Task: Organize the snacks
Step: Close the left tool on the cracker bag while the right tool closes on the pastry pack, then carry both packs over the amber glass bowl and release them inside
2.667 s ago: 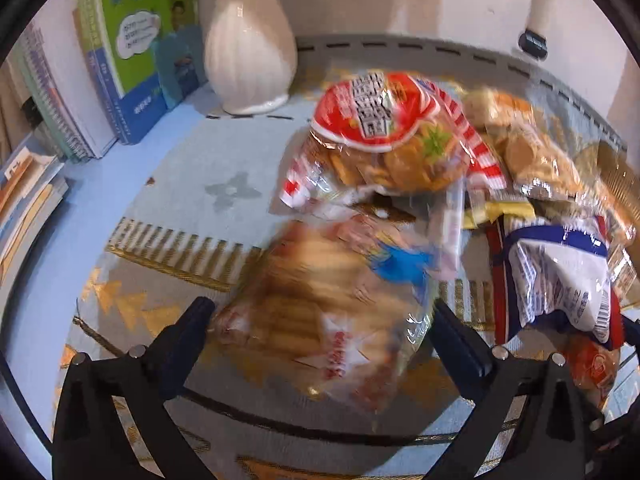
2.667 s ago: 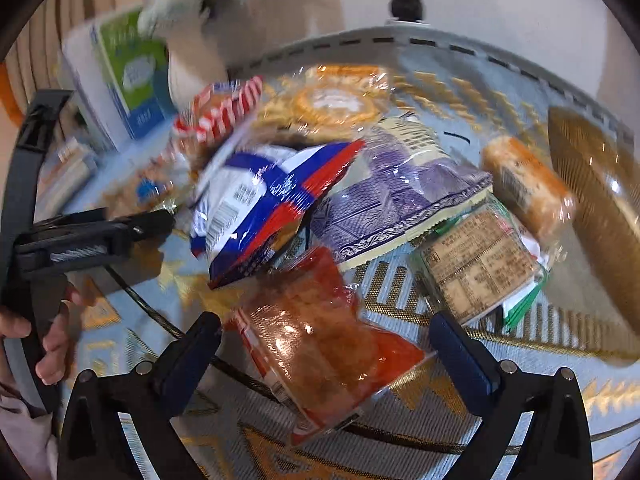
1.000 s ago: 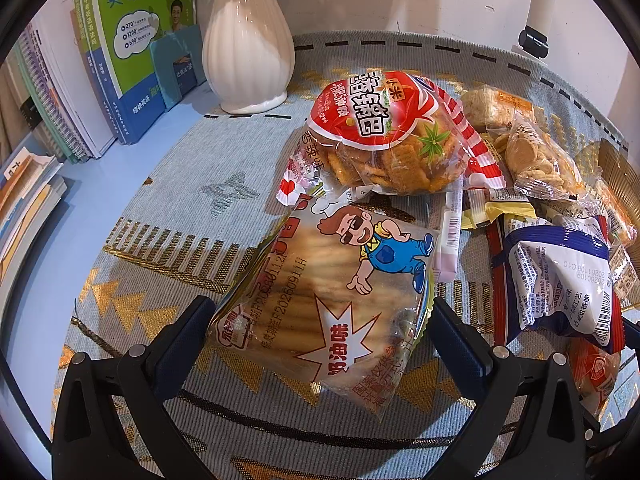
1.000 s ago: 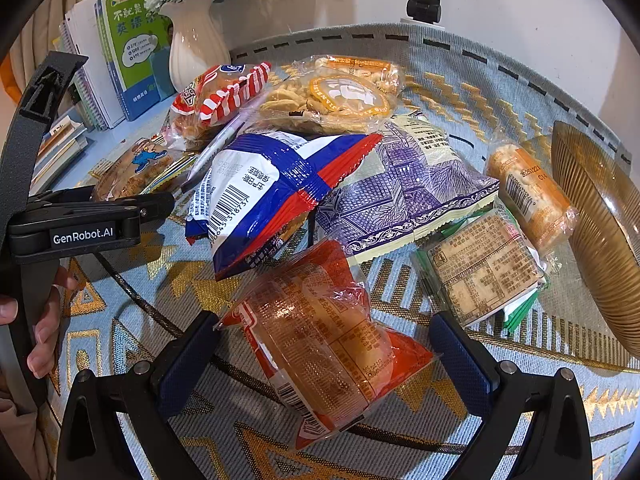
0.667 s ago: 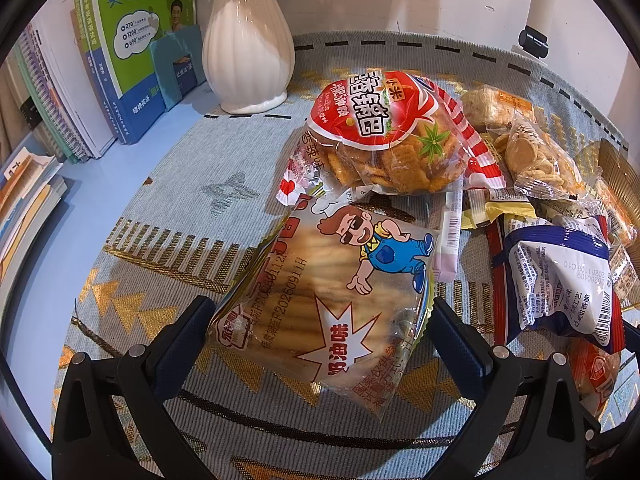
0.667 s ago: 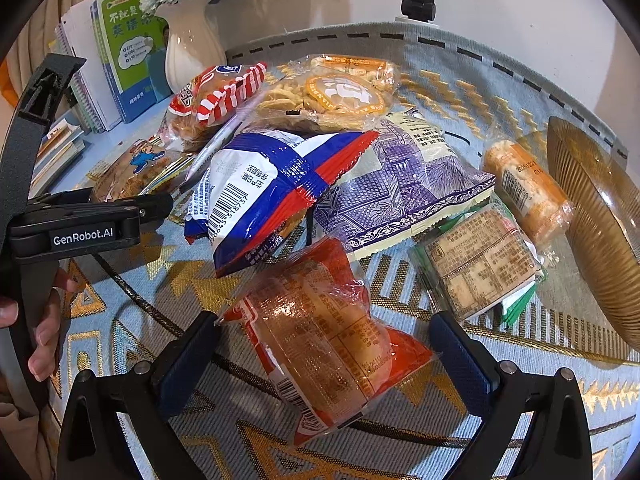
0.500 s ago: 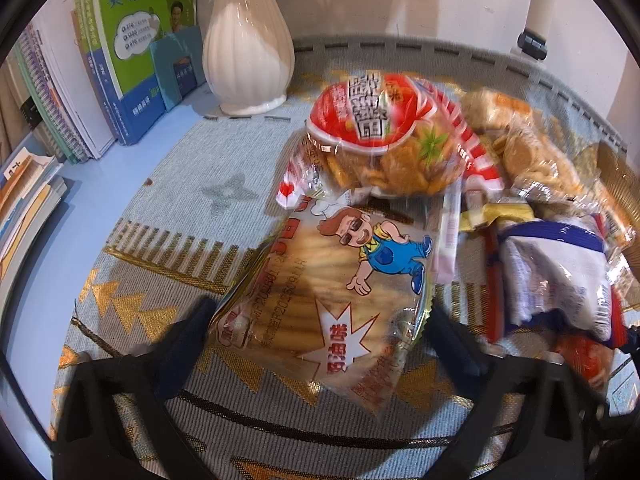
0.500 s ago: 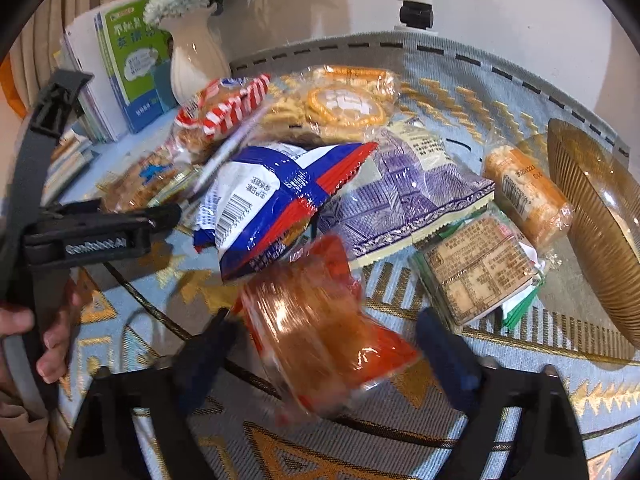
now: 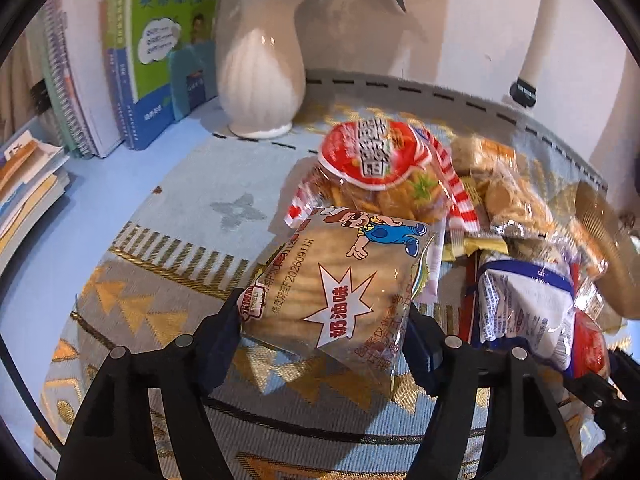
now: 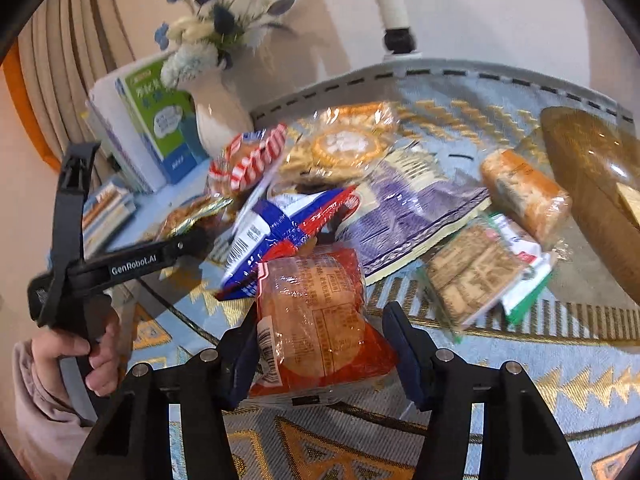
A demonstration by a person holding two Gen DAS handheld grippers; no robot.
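Observation:
My left gripper [image 9: 324,332] is shut on a clear cracker bag with a cartoon boy [image 9: 340,280] and holds it lifted above the patterned mat [image 9: 160,312]. My right gripper [image 10: 320,340] is shut on an orange-red bag of round cakes [image 10: 316,316], also raised off the mat. The other snacks lie in a pile: a red-striped bag [image 9: 384,168], a blue and white bag [image 9: 528,304], a purple bag [image 10: 408,208], a biscuit pack [image 10: 476,268] and an orange roll [image 10: 524,192]. The left gripper shows in the right wrist view [image 10: 192,240].
A white vase with flowers [image 9: 260,68] and upright books [image 9: 152,52] stand at the back left. A brown woven basket [image 10: 592,176] sits at the right edge of the mat. A white lamp post [image 10: 392,8] rises at the back.
Both grippers have closed on their bags and lifted them off the mat. Both cameras have risen and tilted, so the pile looks farther below.

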